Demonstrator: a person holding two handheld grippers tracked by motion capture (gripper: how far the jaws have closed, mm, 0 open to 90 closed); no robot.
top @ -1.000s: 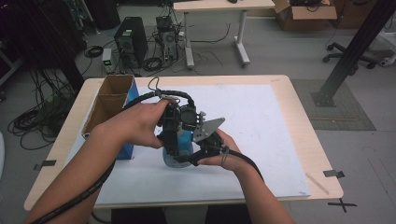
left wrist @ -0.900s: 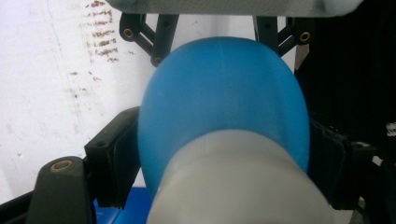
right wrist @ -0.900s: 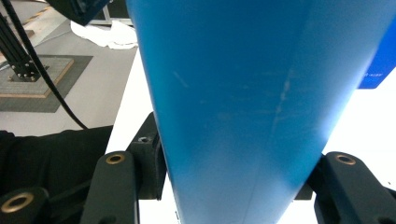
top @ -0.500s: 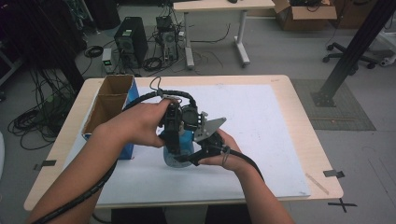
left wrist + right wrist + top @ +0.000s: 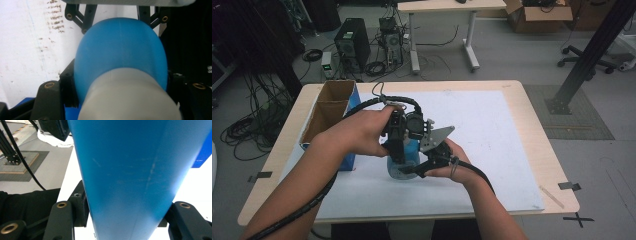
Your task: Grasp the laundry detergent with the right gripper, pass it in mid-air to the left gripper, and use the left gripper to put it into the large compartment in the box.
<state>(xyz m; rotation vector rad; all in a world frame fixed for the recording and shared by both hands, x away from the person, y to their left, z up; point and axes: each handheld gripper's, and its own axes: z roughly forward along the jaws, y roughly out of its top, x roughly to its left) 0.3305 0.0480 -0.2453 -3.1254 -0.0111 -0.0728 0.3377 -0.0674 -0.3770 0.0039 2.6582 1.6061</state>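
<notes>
A blue bottle [image 5: 404, 161] with a white cap [image 5: 130, 97] stands on the white sheet [image 5: 497, 130] near the table's front middle. My left gripper [image 5: 396, 142] comes down on it from above and is shut on the bottle's upper part, its jaws on either side of the blue shoulder [image 5: 120, 55]. My right gripper [image 5: 419, 167] reaches in from the right and is shut on the bottle's blue body [image 5: 130, 170]. The bottle's base is hidden behind the hands.
An open cardboard box [image 5: 329, 112] with a blue side stands at the table's left edge, close to the left forearm. A thin strip [image 5: 552, 196] lies near the front right corner. Computers and cables sit on the floor beyond the table.
</notes>
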